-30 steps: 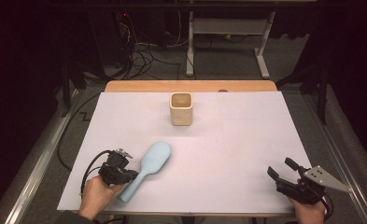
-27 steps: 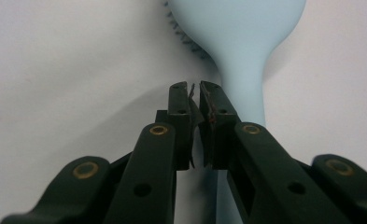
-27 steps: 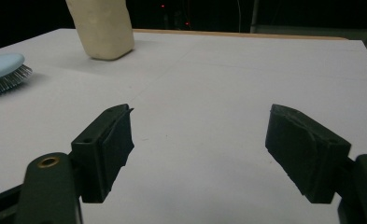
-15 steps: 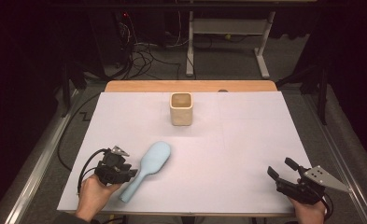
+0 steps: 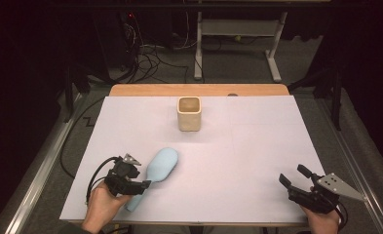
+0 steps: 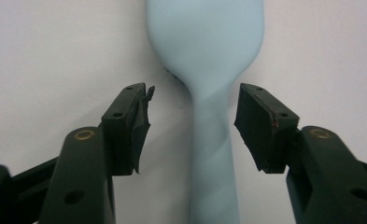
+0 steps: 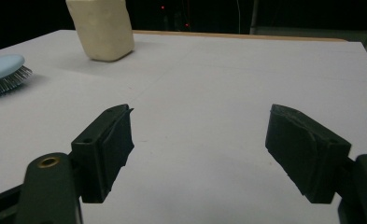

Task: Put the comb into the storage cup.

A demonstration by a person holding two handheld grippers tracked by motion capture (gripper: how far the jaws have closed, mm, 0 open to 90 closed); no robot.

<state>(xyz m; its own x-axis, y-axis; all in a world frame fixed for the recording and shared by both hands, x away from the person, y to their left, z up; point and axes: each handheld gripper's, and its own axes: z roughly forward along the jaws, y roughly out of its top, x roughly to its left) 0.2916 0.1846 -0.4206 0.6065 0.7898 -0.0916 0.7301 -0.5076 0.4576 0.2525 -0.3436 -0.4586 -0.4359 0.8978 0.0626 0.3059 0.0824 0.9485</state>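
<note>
The left gripper [image 5: 141, 184] sits at the near left edge of the desk [image 5: 257, 161], its fingers [image 6: 130, 126] apart on either side of the brush [image 5: 155, 174] handle; they have just been opening, and in the left gripper view there is a clear gap between each pad and the pale blue handle, so the brush lies free on the desk. This looks like a release or a re-grip. To do it well, keep the fingers wide and draw the gripper straight back along the handle, level with the desk, so neither pad nudges the brush sideways; if a fresh grip is wanted, centre the handle between the pads first and close on its narrow neck, not the wider head. The brush lies bristles down, head pointing up and right toward the cup [image 5: 189, 113], which stands well apart near the far middle of the desk. The right gripper [image 5: 296, 181] rests at the near right corner with its fingers [image 7: 107, 150] apart and nothing between them, far from both things; it is best left still so that it stays out of the way.
</note>
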